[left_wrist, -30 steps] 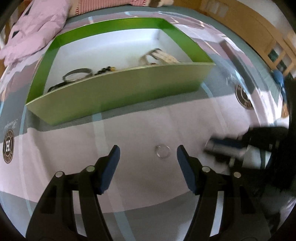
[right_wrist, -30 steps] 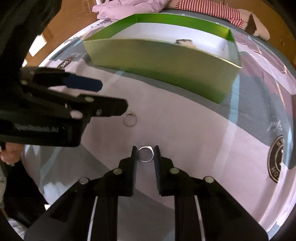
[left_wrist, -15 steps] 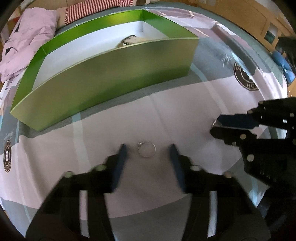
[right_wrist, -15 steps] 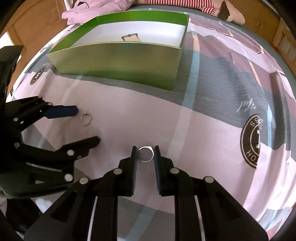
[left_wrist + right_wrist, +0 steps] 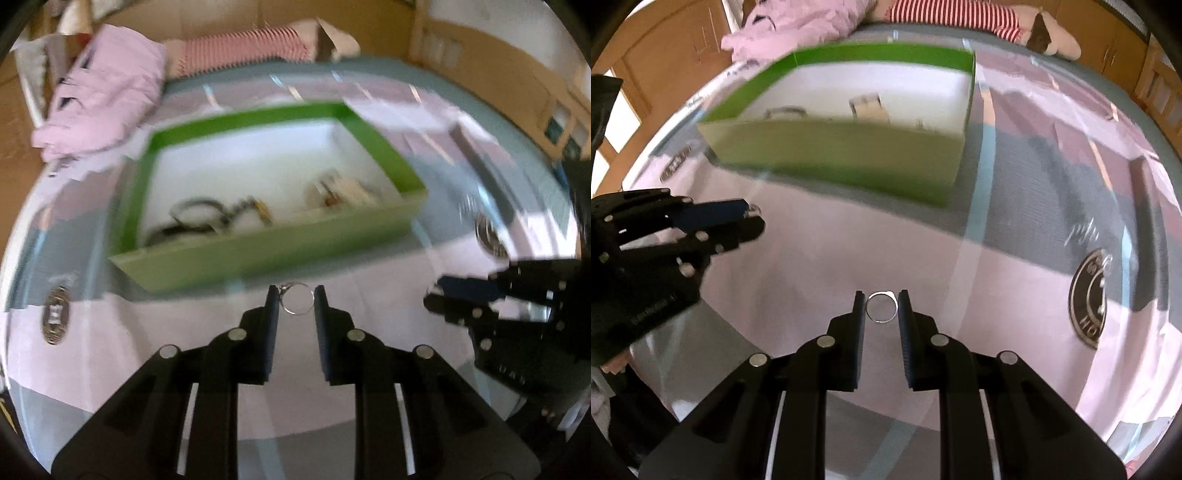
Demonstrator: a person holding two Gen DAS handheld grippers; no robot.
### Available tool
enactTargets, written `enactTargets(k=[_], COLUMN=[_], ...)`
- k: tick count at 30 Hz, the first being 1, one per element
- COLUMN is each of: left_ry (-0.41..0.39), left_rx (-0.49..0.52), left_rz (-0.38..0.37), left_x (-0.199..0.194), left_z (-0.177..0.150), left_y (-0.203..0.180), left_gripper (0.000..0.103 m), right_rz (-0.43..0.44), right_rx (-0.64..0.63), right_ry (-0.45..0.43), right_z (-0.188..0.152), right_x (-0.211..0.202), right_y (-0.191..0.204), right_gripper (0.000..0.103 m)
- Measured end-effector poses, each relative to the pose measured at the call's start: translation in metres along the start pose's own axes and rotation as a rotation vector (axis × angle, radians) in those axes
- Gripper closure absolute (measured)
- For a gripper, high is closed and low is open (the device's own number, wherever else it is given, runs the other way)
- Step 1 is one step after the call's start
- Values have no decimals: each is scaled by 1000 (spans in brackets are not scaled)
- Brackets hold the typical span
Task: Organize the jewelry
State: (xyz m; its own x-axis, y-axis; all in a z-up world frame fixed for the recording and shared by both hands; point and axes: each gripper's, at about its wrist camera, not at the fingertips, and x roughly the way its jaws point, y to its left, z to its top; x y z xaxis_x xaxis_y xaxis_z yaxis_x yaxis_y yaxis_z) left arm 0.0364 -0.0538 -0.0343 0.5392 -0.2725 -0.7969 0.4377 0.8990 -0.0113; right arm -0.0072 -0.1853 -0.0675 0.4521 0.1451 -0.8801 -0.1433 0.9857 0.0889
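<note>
The left gripper (image 5: 295, 301) has just closed its fingers (image 5: 272, 314) on a thin ring (image 5: 297, 300).

Thin shiny metal ring (image 5: 298, 302) in matt black plastic left gripper (image 5: 295, 306); second polished metal ring (image 5: 882, 306) in the right gripper (image 5: 881, 308), same plastic, ribbed blue pads. Green box (image 5: 273, 254): smooth matt cardboard, white inside. Bedsheet (image 5: 831, 258): soft matt cloth. Cabinets (image 5: 665, 59): smooth wood.
</note>
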Motion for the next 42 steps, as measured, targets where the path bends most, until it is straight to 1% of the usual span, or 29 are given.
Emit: enactTargets(k=[4, 8, 9, 11, 13, 18, 21, 22, 24, 26, 27, 30, 34, 37, 39, 42], left_ry=[-97, -168, -181, -194, -210, -251, -264, -268, -261, -249, -250, -245, -182, -180, -183, -173], left_rx=[-59, -69, -80, -118, -144, -168, -189, -194, -195, -196, -202, -218, -255, -240, -238, -232], left_rz=[74, 175, 186, 171, 167, 185, 202, 210, 231, 237, 235, 217, 184, 189, 189, 187], left_x=[-26, -45, -48, -55, -59, -66, -64, -62, -55, -46, -41, -25, -5, -4, -5, -1], left_z=[14, 22, 24, 28, 31, 35, 37, 37, 39, 42, 45, 50, 46, 44, 44, 45], left_y=[17, 31, 35, 44, 52, 60, 64, 65, 69, 72, 74, 78, 82, 78, 75, 74], left_gripper=[84, 84, 84, 84, 84, 84, 84, 84, 84, 84, 84, 84, 84, 84, 84, 84], right_rz=[24, 31, 28, 10, 11, -4, -7, 3, 7, 4, 20, 52, 46, 56, 56, 37], right_rx=[13, 16, 17, 16, 19, 45, 39, 41, 80, 112, 142, 187, 162, 167, 163, 132], right_ry=[-75, -143, -162, -219, -280, -394, -459, -467, -452, -432, -402, -346, -329, -318, -318, -354], right_z=[15, 26, 29, 36, 42, 66, 89, 100, 123, 131, 132, 128, 123, 116, 112, 109], right_x=[-17, -30, -33, -40, -49, -62, -64, -59, -42, -29, -19, -6, -4, -6, -9, -22], right_y=[7, 19, 21, 27, 32, 35, 34, 31, 20, 13, 8, 3, 10, 13, 15, 23], right_gripper=[85, 85, 85, 85, 85, 85, 85, 85, 85, 85, 85, 85, 85, 85, 85, 85])
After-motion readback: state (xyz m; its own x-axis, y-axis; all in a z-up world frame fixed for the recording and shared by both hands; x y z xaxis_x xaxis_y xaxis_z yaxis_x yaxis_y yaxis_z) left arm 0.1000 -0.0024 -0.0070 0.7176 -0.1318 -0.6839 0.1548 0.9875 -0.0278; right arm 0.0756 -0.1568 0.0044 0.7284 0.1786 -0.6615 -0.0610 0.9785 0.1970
